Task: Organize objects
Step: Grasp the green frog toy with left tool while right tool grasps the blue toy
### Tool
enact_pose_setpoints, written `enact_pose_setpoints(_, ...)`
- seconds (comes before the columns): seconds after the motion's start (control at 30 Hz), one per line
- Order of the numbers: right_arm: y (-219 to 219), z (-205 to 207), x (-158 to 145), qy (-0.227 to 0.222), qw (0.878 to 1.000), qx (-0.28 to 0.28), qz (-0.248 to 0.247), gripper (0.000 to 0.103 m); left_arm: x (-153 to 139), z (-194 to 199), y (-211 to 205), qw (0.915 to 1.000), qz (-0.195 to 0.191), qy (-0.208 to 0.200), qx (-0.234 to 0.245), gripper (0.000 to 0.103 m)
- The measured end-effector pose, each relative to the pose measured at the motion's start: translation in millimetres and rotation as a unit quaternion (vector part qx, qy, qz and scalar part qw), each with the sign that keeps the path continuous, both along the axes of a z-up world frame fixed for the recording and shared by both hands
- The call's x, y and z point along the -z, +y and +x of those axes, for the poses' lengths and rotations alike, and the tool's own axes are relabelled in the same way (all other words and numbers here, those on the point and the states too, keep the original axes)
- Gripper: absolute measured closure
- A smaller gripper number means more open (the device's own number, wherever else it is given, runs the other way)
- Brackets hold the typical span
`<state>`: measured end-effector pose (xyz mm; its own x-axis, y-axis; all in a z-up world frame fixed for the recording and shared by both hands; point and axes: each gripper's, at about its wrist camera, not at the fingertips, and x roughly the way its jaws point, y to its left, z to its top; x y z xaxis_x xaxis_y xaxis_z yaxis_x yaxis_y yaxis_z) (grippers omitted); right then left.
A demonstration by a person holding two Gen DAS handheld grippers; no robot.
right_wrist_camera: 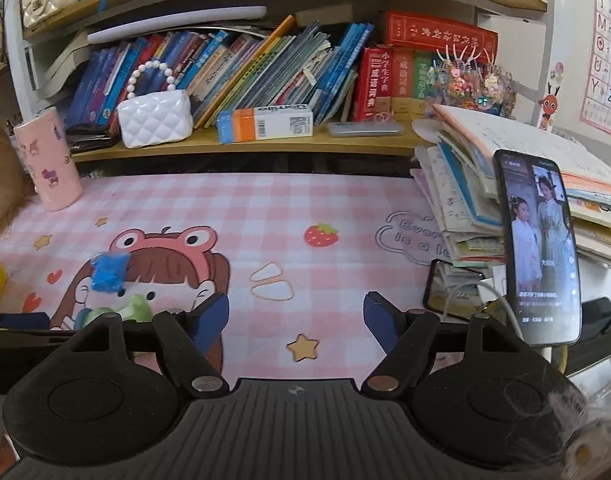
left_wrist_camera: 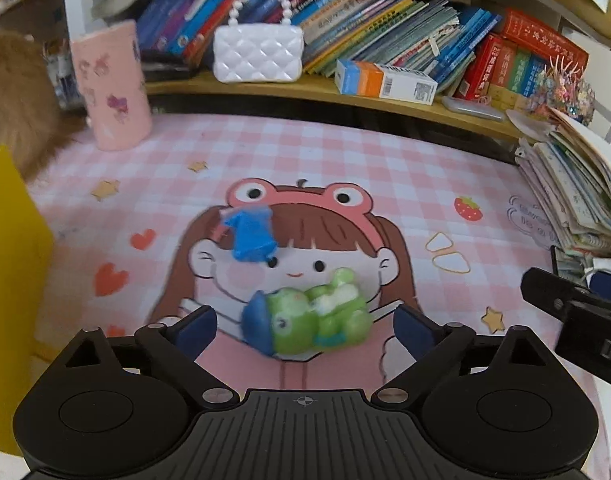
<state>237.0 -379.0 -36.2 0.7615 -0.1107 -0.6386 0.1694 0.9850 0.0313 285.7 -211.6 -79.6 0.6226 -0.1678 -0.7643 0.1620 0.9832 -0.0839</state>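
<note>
A green frog toy [left_wrist_camera: 317, 316] with a blue cap lies on its side on the pink checked desk mat [left_wrist_camera: 345, 152]. My left gripper [left_wrist_camera: 305, 330] stands wide open around it, and its blue pads [left_wrist_camera: 197, 330] are clear of the toy on both sides. A small blue toy [left_wrist_camera: 249, 236] lies on the mat just beyond. My right gripper [right_wrist_camera: 297, 312] hangs open over bare mat to the right with nothing between its fingers. In the right wrist view the blue toy [right_wrist_camera: 107, 272] and part of the frog toy [right_wrist_camera: 135, 308] show at the left.
A pink cup [left_wrist_camera: 113, 88] stands at the back left and a yellow block [left_wrist_camera: 9, 280] at the left edge. The shelf [left_wrist_camera: 325, 92] holds a white handbag [left_wrist_camera: 257, 54], an orange-blue box [left_wrist_camera: 381, 80] and books. A book pile [right_wrist_camera: 485, 200] and a lit phone [right_wrist_camera: 541, 248] stand at the right.
</note>
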Motion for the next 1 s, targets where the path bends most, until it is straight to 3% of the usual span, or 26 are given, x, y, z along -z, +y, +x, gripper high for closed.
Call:
enact_pose_setpoints(0.2,-6.3,4.1,1.5,0.009,1.0,0.007,0.0,0.03,21.6,17.1,-10.8,0.9998,0.011,0.018,-0.004,0.009)
enact_pose_setpoints(0.27,-5.3,4.8,1.6,0.008,1.0,0.003,-0.004,0.03,24.8,17.1,-12.8,0.9995,0.027,0.017,-0.002,0.025)
enact_pose_setpoints(0.3,-4.4,5.4,1.7,0.007,1.0,0.001,-0.004,0.03,24.5,16.1,-12.4,0.9994,0.03,0.014,0.005,0.026)
enact_pose_setpoints(0.53,5.7,16.2,8.7,0.007,1.0,-0.018,0.019,0.03,-9.8,-15.3,30.9,1.0,-0.003,-0.005,-0.007,0.028)
enact_pose_setpoints(0.63,19.0,27.8,18.8,0.01,0.998,-0.046,0.032,0.03,-31.4,-38.3,62.6,0.9988,-0.023,-0.013,-0.041,0.028)
enact_pose_setpoints(0.9,87.5,77.6,48.7,0.006,0.986,-0.165,0.017,0.032,-68.1,-83.8,106.7,0.9918,0.005,-0.046,-0.119,0.028)
enact_pose_setpoints(1.0,113.2,97.6,56.3,0.009,0.978,-0.209,0.018,0.033,-76.0,-94.0,110.9,0.9899,0.018,-0.058,-0.128,0.028)
